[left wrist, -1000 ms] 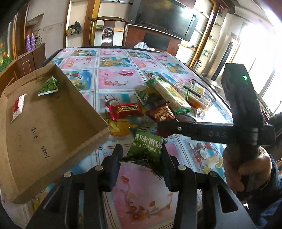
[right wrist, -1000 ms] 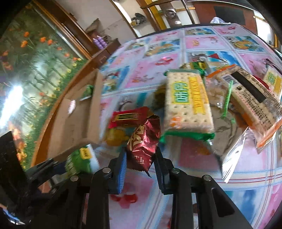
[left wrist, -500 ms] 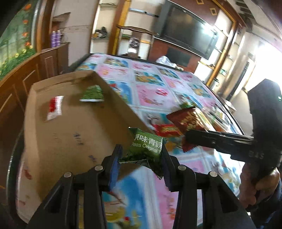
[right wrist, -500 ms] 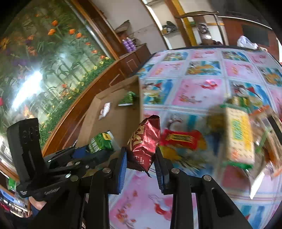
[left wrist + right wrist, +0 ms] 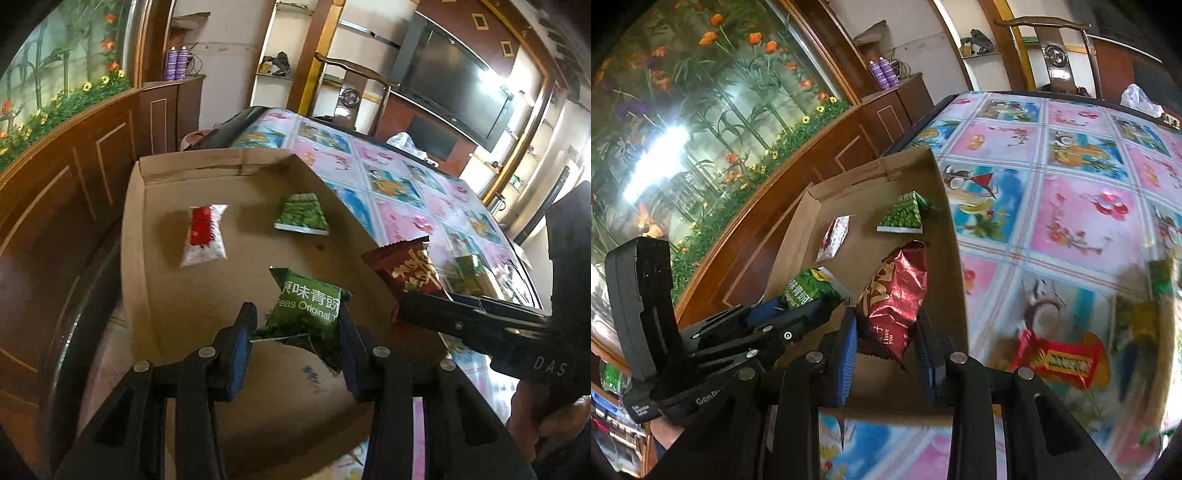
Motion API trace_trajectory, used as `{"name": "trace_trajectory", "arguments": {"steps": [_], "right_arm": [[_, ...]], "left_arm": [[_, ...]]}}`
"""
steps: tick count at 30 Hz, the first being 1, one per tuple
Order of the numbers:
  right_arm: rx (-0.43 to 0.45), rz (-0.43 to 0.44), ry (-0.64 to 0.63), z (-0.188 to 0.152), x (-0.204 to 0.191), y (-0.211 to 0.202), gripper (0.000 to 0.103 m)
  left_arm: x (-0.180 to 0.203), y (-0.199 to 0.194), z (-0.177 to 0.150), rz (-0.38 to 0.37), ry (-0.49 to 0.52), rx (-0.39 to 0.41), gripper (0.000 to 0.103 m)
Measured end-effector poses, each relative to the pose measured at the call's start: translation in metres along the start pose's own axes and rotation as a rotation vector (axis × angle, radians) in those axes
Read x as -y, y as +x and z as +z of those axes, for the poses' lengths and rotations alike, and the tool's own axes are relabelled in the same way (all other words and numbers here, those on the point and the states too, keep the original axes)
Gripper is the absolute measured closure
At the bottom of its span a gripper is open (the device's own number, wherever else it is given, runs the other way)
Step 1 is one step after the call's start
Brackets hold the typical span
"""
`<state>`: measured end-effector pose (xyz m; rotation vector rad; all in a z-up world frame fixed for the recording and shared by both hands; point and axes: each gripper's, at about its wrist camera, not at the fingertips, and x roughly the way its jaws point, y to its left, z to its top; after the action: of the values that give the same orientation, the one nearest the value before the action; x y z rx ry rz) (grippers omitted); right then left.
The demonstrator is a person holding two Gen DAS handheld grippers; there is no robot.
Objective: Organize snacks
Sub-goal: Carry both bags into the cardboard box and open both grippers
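Note:
My left gripper (image 5: pixel 295 328) is shut on a green pea snack packet (image 5: pixel 306 306) and holds it over the near part of the open cardboard box (image 5: pixel 147 258). My right gripper (image 5: pixel 888 334) is shut on a dark red foil packet (image 5: pixel 894 295), held over the box's near right side (image 5: pixel 945 221). In the left wrist view the red packet (image 5: pixel 410 273) and right gripper (image 5: pixel 417 314) show at right. In the right wrist view the left gripper (image 5: pixel 798 310) with its green packet (image 5: pixel 809 291) shows at left. Inside the box lie a red-and-white sachet (image 5: pixel 203 236) and a green packet (image 5: pixel 303 214).
The box sits at the left edge of a table with a colourful patterned cloth (image 5: pixel 1071 206). More snacks lie on the cloth at right, among them a red-and-yellow bar (image 5: pixel 1063 360). A wooden cabinet wall (image 5: pixel 74 177) runs left of the box, a chair (image 5: pixel 1060 55) beyond the table.
Both grippers have swung left from the snack pile to over the cardboard box, each still holding its packet. The box now fills the middle of both views.

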<state>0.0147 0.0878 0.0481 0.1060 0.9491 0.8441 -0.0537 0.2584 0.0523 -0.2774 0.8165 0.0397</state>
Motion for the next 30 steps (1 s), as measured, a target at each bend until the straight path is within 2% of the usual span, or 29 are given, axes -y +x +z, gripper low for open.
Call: {"name": "trace_trajectory", "arguments": {"steps": [14,30], "right_arm": [[-0.086,-0.017,0.001,0.024,-0.009,0.059,0.071],[-0.113,0.009,0.038,0.024,-0.003,0.070,0.067]], "left_arm": [[-0.025,0.023,0.015,0.099,-0.056,-0.066,0.062],[-0.031,0.028,0.012,0.148,-0.058,-0.073,0.060]]}}
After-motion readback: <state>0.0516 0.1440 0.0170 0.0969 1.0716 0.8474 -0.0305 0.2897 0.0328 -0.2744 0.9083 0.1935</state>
